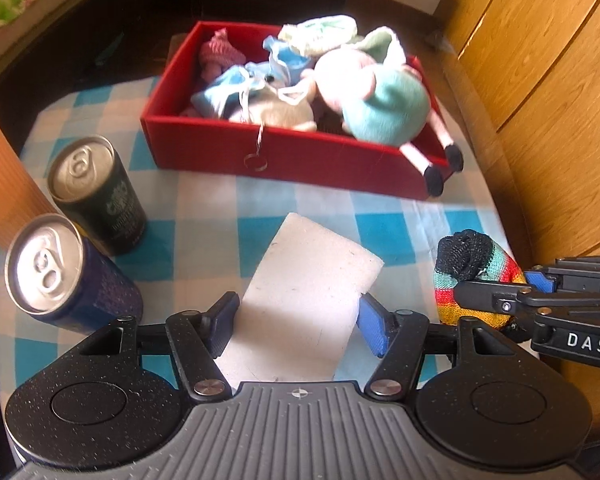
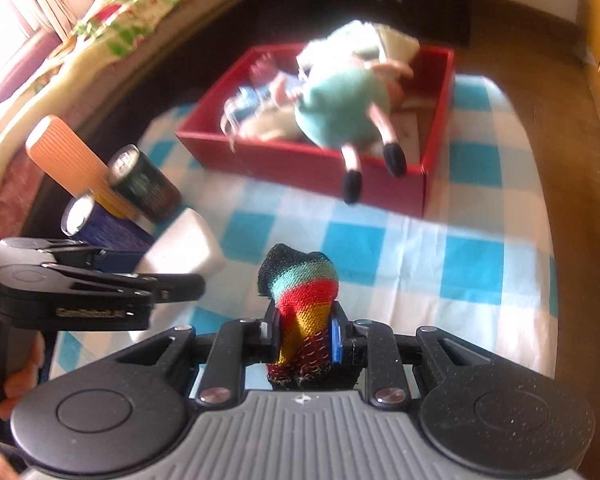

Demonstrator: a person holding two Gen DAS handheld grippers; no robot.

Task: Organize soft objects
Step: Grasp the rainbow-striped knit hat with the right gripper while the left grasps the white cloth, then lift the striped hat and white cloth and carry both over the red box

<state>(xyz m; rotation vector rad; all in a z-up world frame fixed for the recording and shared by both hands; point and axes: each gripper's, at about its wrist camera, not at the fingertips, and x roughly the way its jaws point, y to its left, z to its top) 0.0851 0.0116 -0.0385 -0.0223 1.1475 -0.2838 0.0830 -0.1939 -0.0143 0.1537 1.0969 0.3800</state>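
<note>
My left gripper (image 1: 300, 324) is shut on a white foam block (image 1: 312, 292), whose right edge dents under the blue pad. The block juts forward over the blue-and-white checked cloth (image 1: 380, 220). My right gripper (image 2: 304, 340) is shut on a rolled, rainbow-striped knitted piece with a black end (image 2: 304, 284), held clear of the cloth. That striped piece (image 1: 480, 268) also shows at the right of the left wrist view. Behind stands a red box (image 1: 284, 156) filled with soft toys, among them a plush doll with a teal body (image 1: 388, 108) whose legs hang over the front wall.
Two drink cans, a dark green one (image 1: 96, 196) and a blue one (image 1: 60, 272), stand at the left beside an orange ribbed object (image 2: 68, 156). Wooden cupboard doors (image 1: 540, 60) rise at the right. A hand (image 2: 20, 380) holds the left gripper.
</note>
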